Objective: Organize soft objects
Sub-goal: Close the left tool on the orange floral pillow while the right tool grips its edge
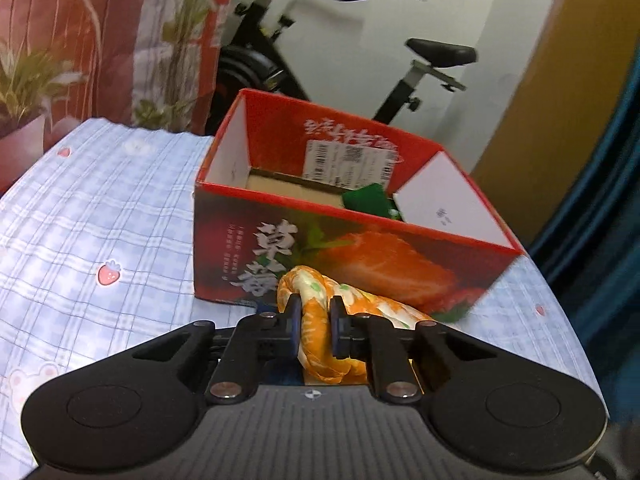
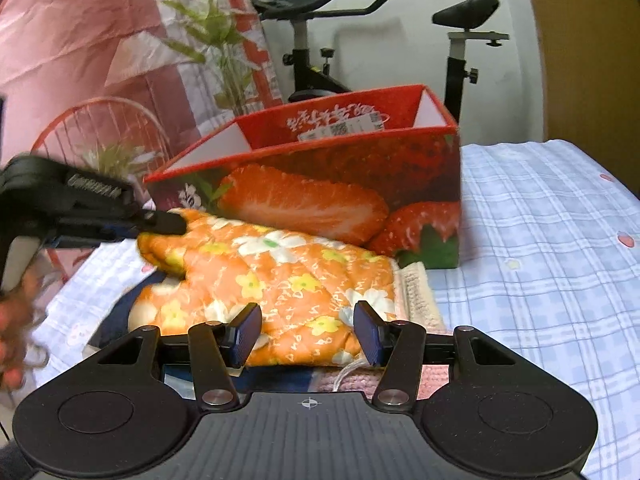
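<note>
Orange quilted cloth (image 2: 280,276) with a flower print lies on the checked bedsheet (image 2: 540,240), just in front of the near wall of the strawberry box (image 2: 320,172) and touching it. It looks padded and limp, light for its bulk, likely to sag and unfold once lifted, so a pinch on a bunched fold should hold better than one on a flat face. My left gripper (image 1: 314,330) has its jaws closed on exactly such a gathered edge at the cloth's left end, the fabric squeezed into a thick roll between the pads. My right gripper (image 2: 306,334) stands with jaws apart at the cloth's near edge, the padding lying between the pads (image 2: 246,334) but not pressed by them; closing there would give me a second hold to keep the piece from drooping. Under the cloth a pale knitted piece (image 2: 416,292) and something dark blue (image 2: 116,316) show. Inside the box a green item (image 1: 366,200) sits at the right. An exercise bike (image 2: 320,60) stands beyond.
</note>
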`<action>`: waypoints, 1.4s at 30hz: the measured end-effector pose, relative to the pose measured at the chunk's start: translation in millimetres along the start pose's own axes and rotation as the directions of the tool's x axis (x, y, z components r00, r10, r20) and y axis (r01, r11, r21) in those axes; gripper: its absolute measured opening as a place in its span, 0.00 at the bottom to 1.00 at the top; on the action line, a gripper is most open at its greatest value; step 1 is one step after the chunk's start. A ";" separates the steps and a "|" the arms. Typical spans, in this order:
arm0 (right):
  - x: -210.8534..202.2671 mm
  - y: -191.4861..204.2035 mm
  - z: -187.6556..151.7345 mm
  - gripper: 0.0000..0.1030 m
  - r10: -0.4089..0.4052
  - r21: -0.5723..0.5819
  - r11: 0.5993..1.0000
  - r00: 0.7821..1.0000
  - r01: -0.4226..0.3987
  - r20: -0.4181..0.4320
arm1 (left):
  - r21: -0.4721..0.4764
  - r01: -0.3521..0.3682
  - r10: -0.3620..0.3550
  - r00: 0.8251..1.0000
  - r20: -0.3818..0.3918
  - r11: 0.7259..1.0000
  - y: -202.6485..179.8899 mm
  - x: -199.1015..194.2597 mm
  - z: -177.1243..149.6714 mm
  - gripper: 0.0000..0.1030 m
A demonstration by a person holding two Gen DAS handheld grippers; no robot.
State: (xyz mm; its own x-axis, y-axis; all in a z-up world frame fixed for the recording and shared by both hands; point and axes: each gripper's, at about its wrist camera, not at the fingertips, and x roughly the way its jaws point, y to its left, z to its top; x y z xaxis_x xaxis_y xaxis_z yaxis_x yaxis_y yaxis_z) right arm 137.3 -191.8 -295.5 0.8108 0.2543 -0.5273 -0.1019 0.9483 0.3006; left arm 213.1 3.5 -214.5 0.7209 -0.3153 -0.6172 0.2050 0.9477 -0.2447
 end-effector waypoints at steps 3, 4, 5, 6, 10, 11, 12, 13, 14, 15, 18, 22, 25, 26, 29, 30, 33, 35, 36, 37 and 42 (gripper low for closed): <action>-6.8 -7.4 3.1 0.48 -0.003 0.049 0.999 1.000 0.002 0.024 | 0.003 0.032 -0.032 0.999 -0.012 0.999 -0.6 -9.8 -11.3 0.14; -8.7 -8.9 3.7 0.48 -0.010 0.054 0.998 0.999 0.008 0.034 | -0.005 0.046 -0.046 0.999 -0.024 0.999 1.4 -10.0 -15.8 0.14; -10.4 -9.1 4.1 0.48 -0.021 0.047 0.999 0.999 0.019 0.042 | -0.020 0.055 -0.056 0.998 -0.034 0.998 4.1 -11.2 -21.5 0.14; -11.6 -9.2 3.9 0.48 -0.029 0.041 0.999 0.998 0.027 0.047 | -0.028 0.056 -0.057 0.998 -0.039 0.998 6.0 -11.1 -26.0 0.14; -10.2 -12.3 1.4 0.48 -0.028 0.046 0.999 0.999 0.026 0.034 | -0.035 0.047 -0.048 0.999 -0.027 0.998 11.5 -16.0 -43.8 0.14; -8.8 -12.8 -0.5 0.48 -0.030 0.046 0.999 0.999 0.029 0.022 | -0.039 0.045 -0.046 0.999 -0.023 0.998 12.4 -18.0 -48.3 0.14; -8.0 -12.5 -2.1 0.48 -0.031 0.045 0.999 0.999 0.030 0.016 | -0.044 0.041 -0.042 0.999 -0.023 0.998 13.4 -19.1 -51.3 0.14; -8.0 -12.5 -3.6 0.47 -0.032 0.045 0.998 0.999 0.032 0.013 | -0.051 0.040 -0.041 0.999 -0.026 0.998 15.6 -19.9 -53.1 0.14; -8.5 -11.6 -4.4 0.47 -0.032 0.046 0.998 0.999 0.032 0.012 | -0.058 0.039 -0.041 0.999 -0.027 0.998 17.7 -21.3 -54.2 0.14; -9.3 -10.9 -4.4 0.47 -0.034 0.047 0.998 0.999 0.033 0.015 | -0.066 0.036 -0.038 0.999 -0.024 0.997 20.4 -22.7 -55.7 0.14; -12.1 -9.7 -3.4 0.48 -0.046 0.040 0.998 0.999 0.044 0.030 | -0.106 0.023 -0.025 0.999 -0.020 0.994 29.7 -25.2 -58.1 0.14; -12.4 -11.1 -4.7 0.51 -0.057 0.032 0.998 0.998 0.056 0.033 | -0.168 0.024 -0.029 0.999 -0.023 0.985 38.1 -25.2 -66.1 0.15; -11.4 -10.2 -7.1 0.52 -0.043 0.035 0.998 0.999 0.043 0.021 | -0.174 0.011 -0.016 0.999 -0.028 0.985 38.3 -22.4 -68.9 0.17; -10.5 -8.0 -7.9 0.51 -0.040 0.028 0.999 0.999 0.039 0.016 | -0.178 0.009 -0.014 1.000 -0.028 0.984 37.2 -21.7 -69.1 0.17; -8.7 -0.6 -10.1 0.52 -0.032 -0.006 0.999 0.999 0.033 0.007 | -0.192 0.021 -0.024 1.000 -0.016 0.981 37.7 -22.4 -70.9 0.18; -7.8 1.7 -10.5 0.52 -0.031 -0.017 0.999 1.000 0.031 0.004 | -0.194 0.027 -0.030 0.999 -0.014 0.981 38.1 -21.6 -71.9 0.18; -5.7 4.3 -11.4 0.52 -0.029 -0.036 0.999 1.000 0.029 -0.005 | -0.188 0.032 -0.035 0.999 -0.013 0.982 38.7 -19.3 -74.7 0.18; -4.9 3.0 -11.2 0.52 -0.028 -0.033 0.999 1.000 0.028 -0.006 | -0.172 0.028 -0.029 1.000 -0.003 0.985 38.6 -19.1 -75.1 0.19; -4.8 1.9 -10.5 0.52 -0.027 -0.029 0.999 1.000 0.027 -0.003 | -0.174 0.027 -0.027 1.000 0.002 0.984 39.4 -18.7 -75.3 0.19; -4.9 1.3 -10.2 0.53 -0.028 -0.027 0.999 1.000 0.028 0.002 | -0.183 0.025 -0.024 1.000 0.006 0.983 41.5 -18.9 -76.4 0.18; -4.7 -1.9 -9.3 0.56 -0.037 -0.024 0.999 0.999 0.037 0.018 | -0.212 -0.038 0.043 0.999 0.018 0.977 47.5 -18.9 -76.2 0.17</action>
State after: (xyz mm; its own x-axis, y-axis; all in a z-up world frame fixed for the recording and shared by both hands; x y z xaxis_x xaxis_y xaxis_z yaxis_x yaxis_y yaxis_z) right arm 128.3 -193.1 -301.0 0.8245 0.2154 -0.5233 -0.0851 0.9614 0.2617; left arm 158.7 50.6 -271.5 0.7405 -0.2738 -0.6138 0.0326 0.9268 -0.3741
